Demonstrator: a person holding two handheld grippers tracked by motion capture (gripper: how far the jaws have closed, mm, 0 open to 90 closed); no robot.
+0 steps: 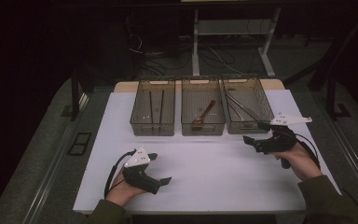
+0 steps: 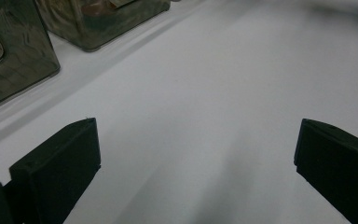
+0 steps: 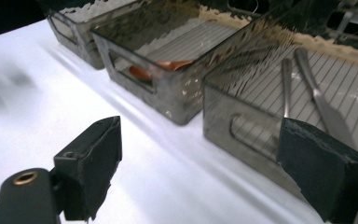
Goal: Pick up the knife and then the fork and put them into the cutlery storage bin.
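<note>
My right gripper (image 1: 256, 134) hangs released, jaws wide with nothing between them, just in front of the near wall of the right-hand bin (image 1: 243, 126). In the right gripper view that smoked plastic bin (image 3: 242, 140) sits directly ahead, and inside it lie the metal utensils (image 3: 324, 109), long flat handles resting on the ribbed floor. My left gripper (image 1: 161, 169) is also released and empty, low over the bare white table (image 1: 214, 172), well apart from all three bins.

The middle bin (image 1: 203, 126) holds a brown wooden spoon (image 1: 204, 114), and the left bin (image 1: 152, 126) holds two dark sticks (image 1: 156, 106), chopsticks as far as I can judge.

I judge the main risk to be the bin wall. My right jaw already overlaps the near edge in my gripper's view, so coming in level could knock the light bin backward or skew it against its neighbour. I would need to rise over the rim first. The utensils lie flat and close together, so I might pinch two at once or have thin metal slip from the pads.
</note>
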